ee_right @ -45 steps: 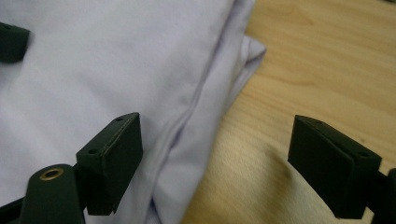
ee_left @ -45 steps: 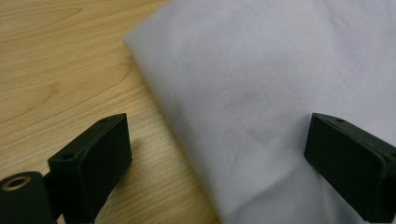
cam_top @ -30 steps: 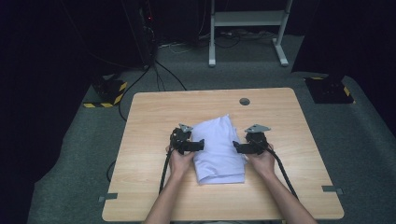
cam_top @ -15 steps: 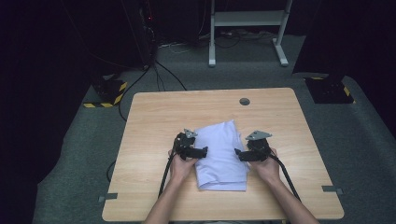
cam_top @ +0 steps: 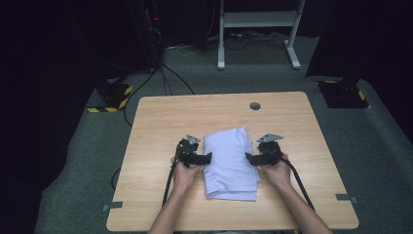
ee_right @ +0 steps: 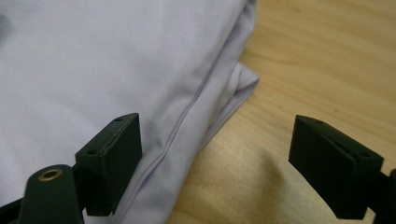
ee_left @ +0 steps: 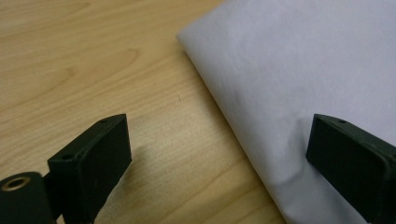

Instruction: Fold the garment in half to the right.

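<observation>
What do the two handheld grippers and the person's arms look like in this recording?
Both the left gripper and right gripper are black, each with two blocky rectangular jaws bearing small screw holes. A brass-ringed pivot shows at each jaw's base. Each carries a grey three-cornered plate on top and trails a black cable. The forearms are bare, with no sleeves or gloves.

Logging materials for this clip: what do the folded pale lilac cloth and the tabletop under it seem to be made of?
The folded pale lilac cloth looks like a thin woven fabric, matte and smooth, with a stitched seam along its edge and soft folds. The tabletop looks like light wood or wood-grain laminate, with a printed-looking grain and a slight sheen; which one, I cannot tell.
</observation>
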A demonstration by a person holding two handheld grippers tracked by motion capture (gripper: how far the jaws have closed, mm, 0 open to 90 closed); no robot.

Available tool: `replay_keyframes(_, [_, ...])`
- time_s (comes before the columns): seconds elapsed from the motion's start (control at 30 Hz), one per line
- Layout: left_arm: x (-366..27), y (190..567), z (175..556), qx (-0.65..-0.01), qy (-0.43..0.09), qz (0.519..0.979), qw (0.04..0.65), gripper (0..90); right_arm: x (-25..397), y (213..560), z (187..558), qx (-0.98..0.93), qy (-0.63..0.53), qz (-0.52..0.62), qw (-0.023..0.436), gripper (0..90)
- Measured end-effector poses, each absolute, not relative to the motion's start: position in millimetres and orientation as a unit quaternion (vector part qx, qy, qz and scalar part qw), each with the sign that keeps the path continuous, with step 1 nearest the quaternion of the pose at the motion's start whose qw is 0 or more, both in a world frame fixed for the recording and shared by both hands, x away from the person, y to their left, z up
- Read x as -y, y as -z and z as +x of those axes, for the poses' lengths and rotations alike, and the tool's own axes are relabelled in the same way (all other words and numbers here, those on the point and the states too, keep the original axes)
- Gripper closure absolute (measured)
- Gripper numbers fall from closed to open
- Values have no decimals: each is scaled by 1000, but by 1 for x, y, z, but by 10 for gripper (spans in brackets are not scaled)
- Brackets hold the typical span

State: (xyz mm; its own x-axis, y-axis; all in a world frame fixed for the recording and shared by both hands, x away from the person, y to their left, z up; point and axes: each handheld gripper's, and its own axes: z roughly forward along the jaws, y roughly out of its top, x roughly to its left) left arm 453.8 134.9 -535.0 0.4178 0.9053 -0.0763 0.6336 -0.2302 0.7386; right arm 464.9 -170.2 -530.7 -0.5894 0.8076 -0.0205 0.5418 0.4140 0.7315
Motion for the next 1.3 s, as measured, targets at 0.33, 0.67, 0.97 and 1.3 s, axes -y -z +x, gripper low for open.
replay_keyframes(0.33, [-117,539,468,-513,-188,764,344,83,154,537,476,-813,-352,423,188,175])
replay_keyframes(0.67, [-116,531,454,-500,-184,765,362,86,165,527,461,-825,-357,397,187,175])
replay_keyframes(0.97, [-114,538,461,-506,-189,772,337,95,160,537,475,-819,-351,417,178,165])
replay_keyframes(1.3, [-114,528,458,-514,-197,753,361,100,166,526,468,-810,-367,414,196,175])
